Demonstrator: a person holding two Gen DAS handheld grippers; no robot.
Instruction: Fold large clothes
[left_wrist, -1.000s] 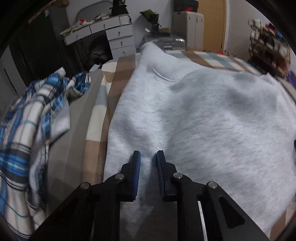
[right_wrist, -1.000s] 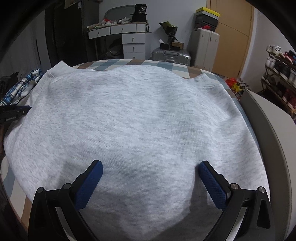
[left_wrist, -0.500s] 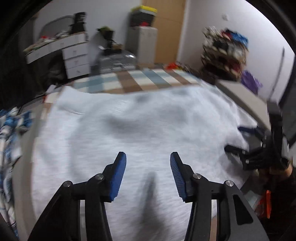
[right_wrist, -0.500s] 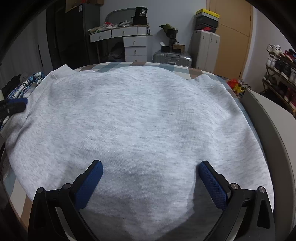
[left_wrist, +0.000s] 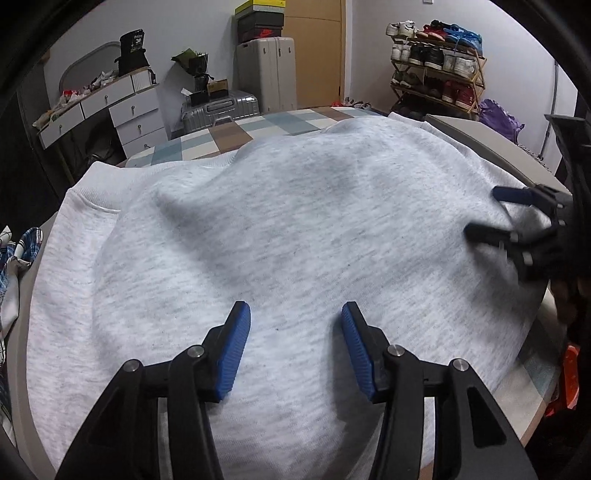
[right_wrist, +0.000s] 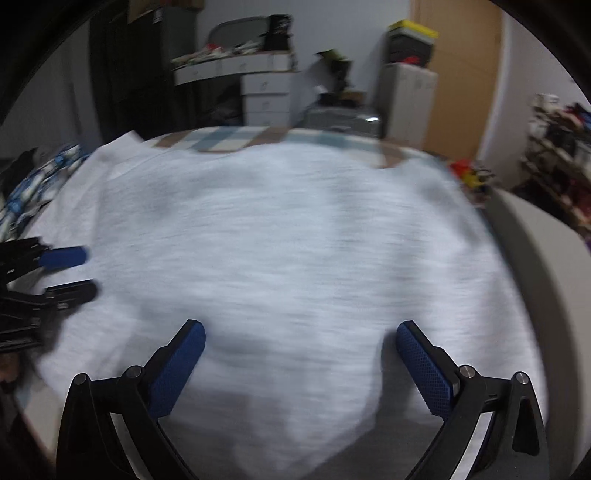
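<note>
A light grey sweatshirt (left_wrist: 288, 229) lies spread flat over a bed with a checked cover (left_wrist: 258, 129), filling most of both wrist views; its ribbed collar edge (left_wrist: 88, 199) sits toward 10 o'clock in the left wrist view and the checked cover shows beyond it at 12 o'clock. The left gripper (left_wrist: 295, 343) hangs over the near part of the sweatshirt at 6 o'clock, its blue pads (left_wrist: 234, 350) standing apart with only bare fabric showing in the gap; its jaws have just been opening and nothing is caught between them. The right gripper (right_wrist: 301, 365) hangs over the sweatshirt's near edge with its jaws spread wide, the pads apart and clamped on nothing, though the right wrist view is smeared with blur and whether the tips touch the cloth cannot be told. Each gripper shows in the other's camera: the right one enters the left wrist view at 3 o'clock over the sweatshirt's edge, and the left one enters the right wrist view at 9 o'clock. A blue plaid garment (left_wrist: 14, 254) lies bunched at 9 o'clock beside the sweatshirt. Beyond the bed stand a white drawer unit (left_wrist: 122, 114), a silver suitcase (left_wrist: 218, 109) and a shoe rack (left_wrist: 436, 70) at 2 o'clock.
</note>
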